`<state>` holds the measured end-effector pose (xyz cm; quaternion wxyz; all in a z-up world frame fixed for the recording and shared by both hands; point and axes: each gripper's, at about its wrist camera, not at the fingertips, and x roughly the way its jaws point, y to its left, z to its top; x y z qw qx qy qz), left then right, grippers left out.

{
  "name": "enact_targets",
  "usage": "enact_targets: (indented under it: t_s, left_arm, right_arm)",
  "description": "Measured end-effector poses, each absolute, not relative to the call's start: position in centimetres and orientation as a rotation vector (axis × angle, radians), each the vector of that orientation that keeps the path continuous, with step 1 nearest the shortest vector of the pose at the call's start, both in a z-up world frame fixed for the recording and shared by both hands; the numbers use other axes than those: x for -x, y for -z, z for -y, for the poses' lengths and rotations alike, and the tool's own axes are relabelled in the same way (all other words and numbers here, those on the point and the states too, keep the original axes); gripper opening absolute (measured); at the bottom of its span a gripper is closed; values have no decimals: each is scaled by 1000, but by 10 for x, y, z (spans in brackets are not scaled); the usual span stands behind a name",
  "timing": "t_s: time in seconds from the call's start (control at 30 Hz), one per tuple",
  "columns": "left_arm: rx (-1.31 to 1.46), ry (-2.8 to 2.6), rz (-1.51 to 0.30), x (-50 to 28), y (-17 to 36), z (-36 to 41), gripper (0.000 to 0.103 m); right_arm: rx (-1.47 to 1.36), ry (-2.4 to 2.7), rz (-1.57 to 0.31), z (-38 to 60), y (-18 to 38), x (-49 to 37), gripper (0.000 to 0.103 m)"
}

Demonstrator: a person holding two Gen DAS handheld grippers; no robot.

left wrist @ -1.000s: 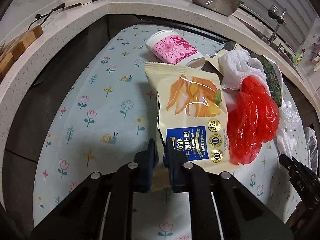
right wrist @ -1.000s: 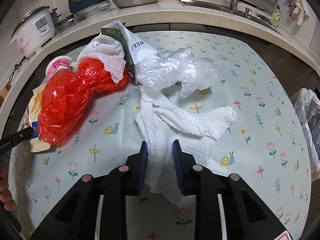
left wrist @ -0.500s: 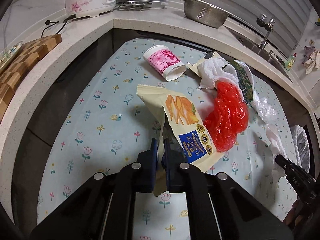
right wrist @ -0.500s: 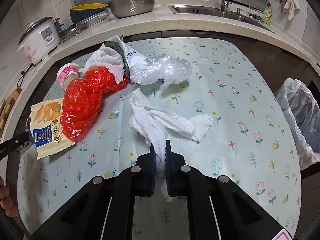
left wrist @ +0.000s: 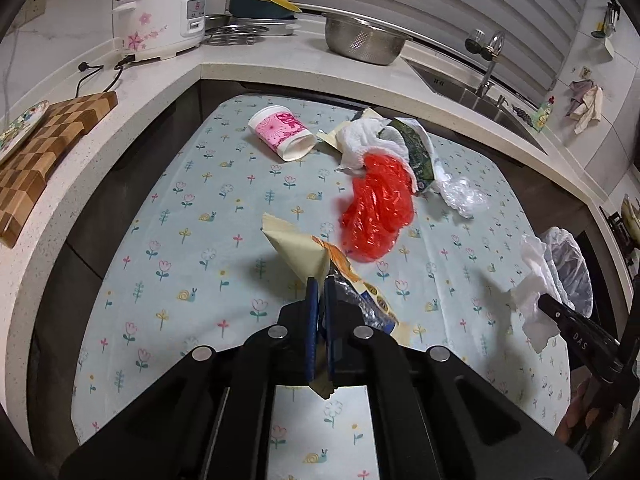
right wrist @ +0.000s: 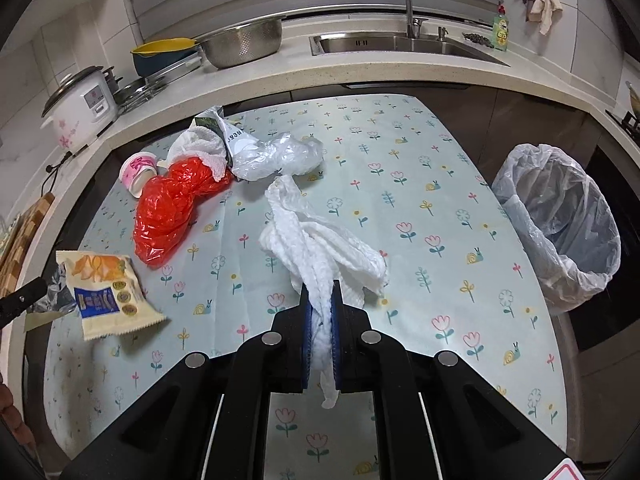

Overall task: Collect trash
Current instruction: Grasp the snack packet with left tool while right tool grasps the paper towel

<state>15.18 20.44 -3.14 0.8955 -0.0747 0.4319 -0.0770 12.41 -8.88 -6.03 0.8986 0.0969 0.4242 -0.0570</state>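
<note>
My left gripper (left wrist: 319, 286) is shut on a cream snack wrapper (left wrist: 301, 254) and holds it above the flowered table; the wrapper also shows in the right wrist view (right wrist: 106, 294). My right gripper (right wrist: 321, 300) is shut on a white paper towel (right wrist: 316, 248), lifted off the table; the towel shows in the left wrist view (left wrist: 534, 280) too. A red plastic bag (right wrist: 170, 208), a clear plastic bag (right wrist: 280, 156), a pink paper cup (right wrist: 138, 172), a crumpled white towel (left wrist: 362, 142) and a green carton (left wrist: 418, 152) lie on the table.
A bin lined with a clear bag (right wrist: 560, 224) stands off the table's right edge. The counter behind holds a rice cooker (left wrist: 162, 16), a steel colander (left wrist: 362, 40) and a sink (right wrist: 400, 42). A wooden board (left wrist: 40, 152) lies at the left.
Both grippers have risen and pulled back, lifting the snack wrapper and the paper towel off the table. The wrapper now hangs folded from my left gripper.
</note>
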Motion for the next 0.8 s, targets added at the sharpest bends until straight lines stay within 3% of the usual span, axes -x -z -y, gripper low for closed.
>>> enact_targets:
  t_s: [0.43,0.8]
  left_arm:
    - [59,334,-857,-130,6,-127,3]
    - [-37,525,-798,-139,-19,-2,3]
  right_arm:
    - [-253,182,-807,134,38,-96,8]
    - [-300,301,-777,216,36,-69,8]
